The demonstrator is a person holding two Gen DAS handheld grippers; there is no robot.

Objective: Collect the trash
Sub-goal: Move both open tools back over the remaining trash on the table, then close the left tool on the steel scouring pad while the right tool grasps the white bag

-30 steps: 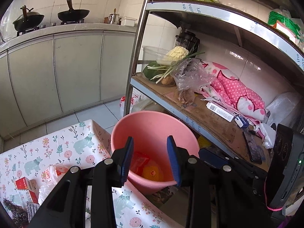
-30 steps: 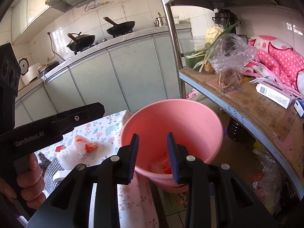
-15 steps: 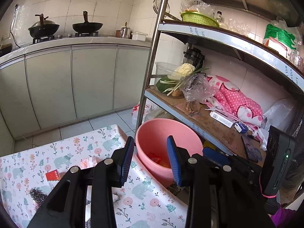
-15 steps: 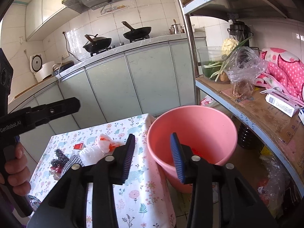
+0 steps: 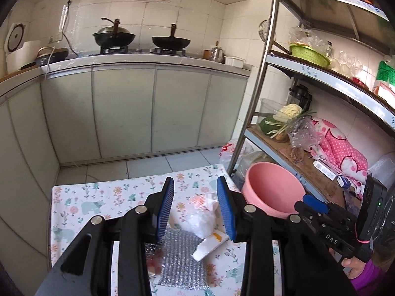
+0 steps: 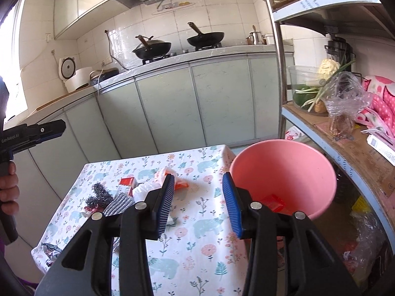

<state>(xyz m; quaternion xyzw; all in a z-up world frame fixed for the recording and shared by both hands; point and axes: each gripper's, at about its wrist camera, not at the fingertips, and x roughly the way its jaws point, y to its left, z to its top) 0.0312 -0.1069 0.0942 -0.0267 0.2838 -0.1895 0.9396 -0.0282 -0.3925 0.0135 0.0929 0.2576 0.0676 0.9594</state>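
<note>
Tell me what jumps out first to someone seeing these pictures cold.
The pink bucket draws the eye, standing off the right edge of the floral-cloth table, with a red wrapper inside. Next comes the litter on the cloth: a white plastic bag, a silver bubble-wrap sheet and a dark scouring pad. Two black woks sit on the stove behind.

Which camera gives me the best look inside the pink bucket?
The right wrist view: it looks down into the pink bucket, showing a red wrapper at the bottom. The left wrist view shows the bucket farther off, its bottom cut off by the left claw.
</note>
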